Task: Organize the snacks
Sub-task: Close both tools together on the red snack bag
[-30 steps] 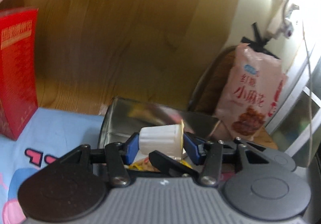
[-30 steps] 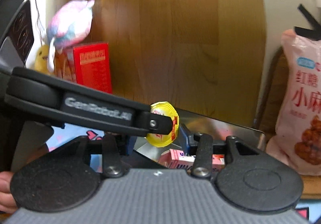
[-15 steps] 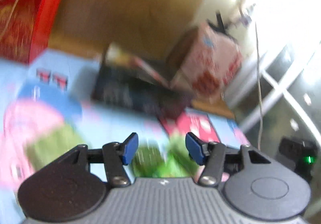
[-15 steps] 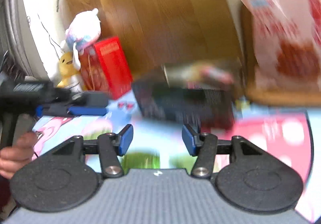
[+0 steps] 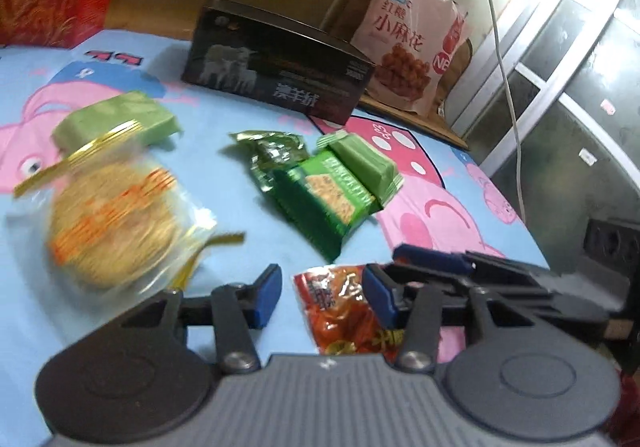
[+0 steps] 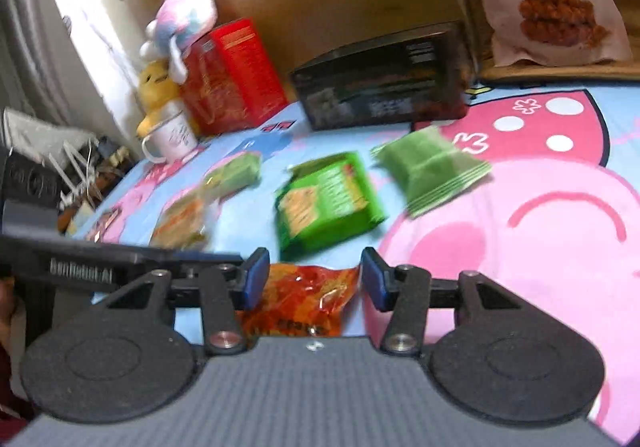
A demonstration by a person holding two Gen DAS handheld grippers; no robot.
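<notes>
Since a second ago your left gripper (image 5: 322,297) has let go of the white jelly cup and both grippers pulled back from the dark box (image 5: 276,65); one snack looks delivered. Fingers on both stand apart, empty, over the red-orange packet (image 6: 302,297) on the cartoon-print surface (image 5: 224,167). Right gripper (image 6: 312,281) frames it too. Pink bag (image 5: 412,33) reads "小麻花"; box reads "澳羊绒"; left gripper body shows "GenRobot.AI".

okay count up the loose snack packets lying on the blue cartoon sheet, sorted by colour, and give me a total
Green packets: 4
Red-orange packets: 1
Clear round cracker packs: 1
Total: 6
</notes>
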